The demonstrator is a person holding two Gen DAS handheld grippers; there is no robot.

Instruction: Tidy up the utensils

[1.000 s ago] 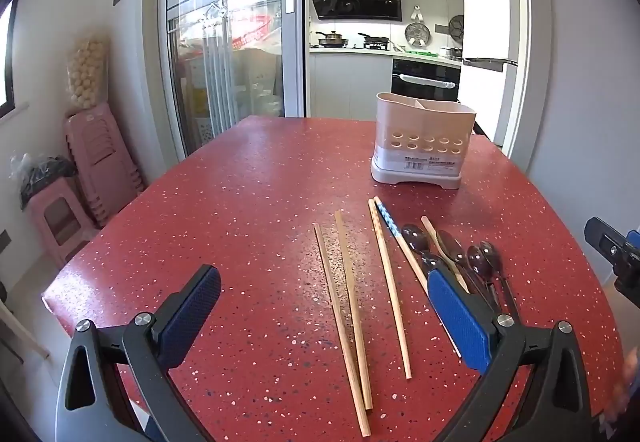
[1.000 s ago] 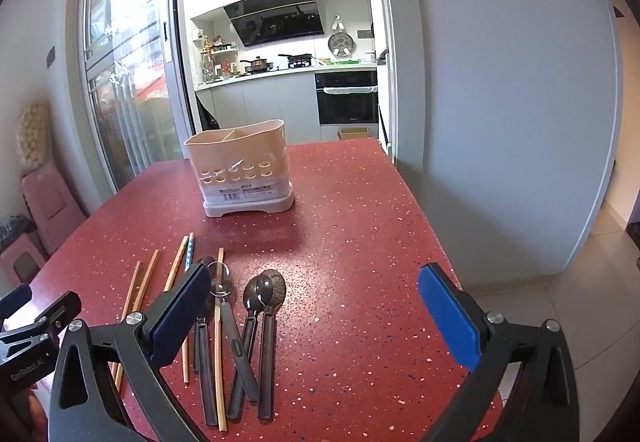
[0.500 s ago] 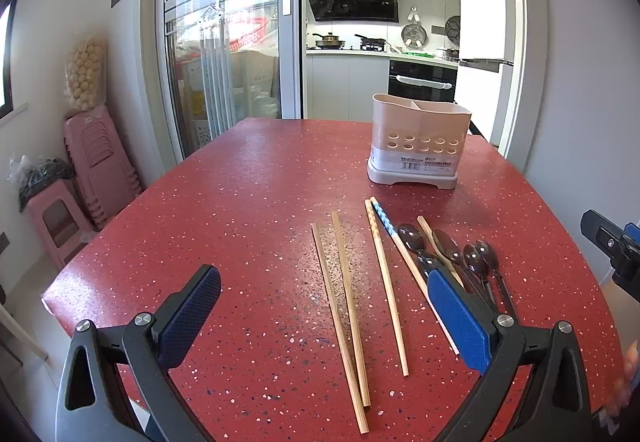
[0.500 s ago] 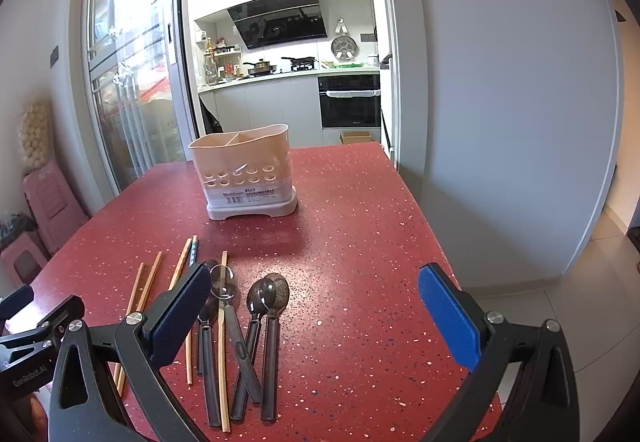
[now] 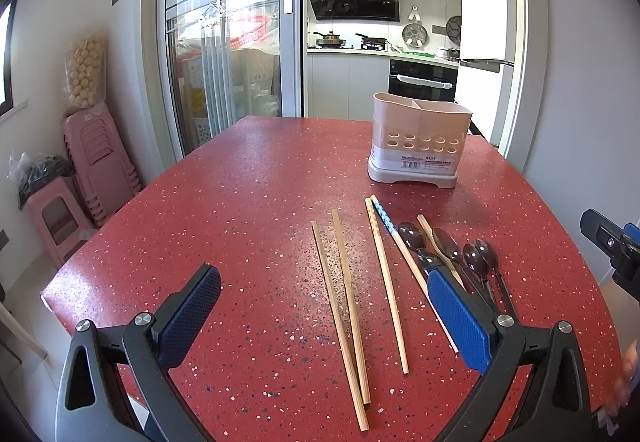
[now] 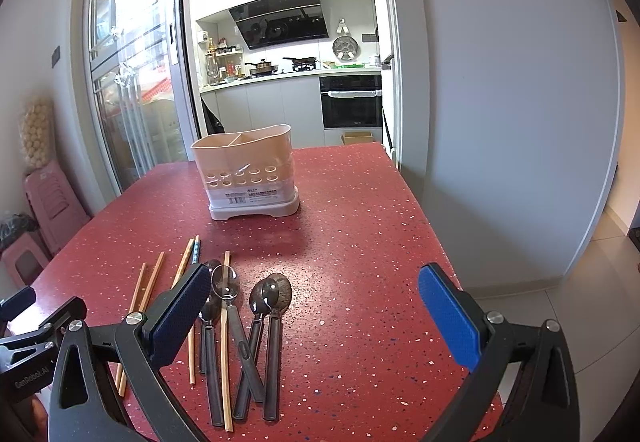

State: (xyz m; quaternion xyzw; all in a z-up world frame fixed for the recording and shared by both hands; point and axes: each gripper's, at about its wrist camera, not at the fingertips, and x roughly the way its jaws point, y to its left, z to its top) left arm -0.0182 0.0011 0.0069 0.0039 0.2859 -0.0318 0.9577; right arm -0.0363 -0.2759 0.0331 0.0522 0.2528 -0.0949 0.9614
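The utensils, long wooden chopsticks and dark metal spoons, lie loose on the red speckled surface in the left wrist view, near the beige two-compartment plastic holder that seems meant to receive them, while the left gripper hovers above the chopsticks with its jaws spread wide and holding nothing. In the right wrist view the right gripper also has released, wide jaws and hangs beside the spoons, probably ready to pick one.

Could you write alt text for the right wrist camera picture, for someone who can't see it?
Open tongs hover empty over a red speckled table where dark spoons and wooden chopsticks lie loose. A beige utensil holder stands behind them.
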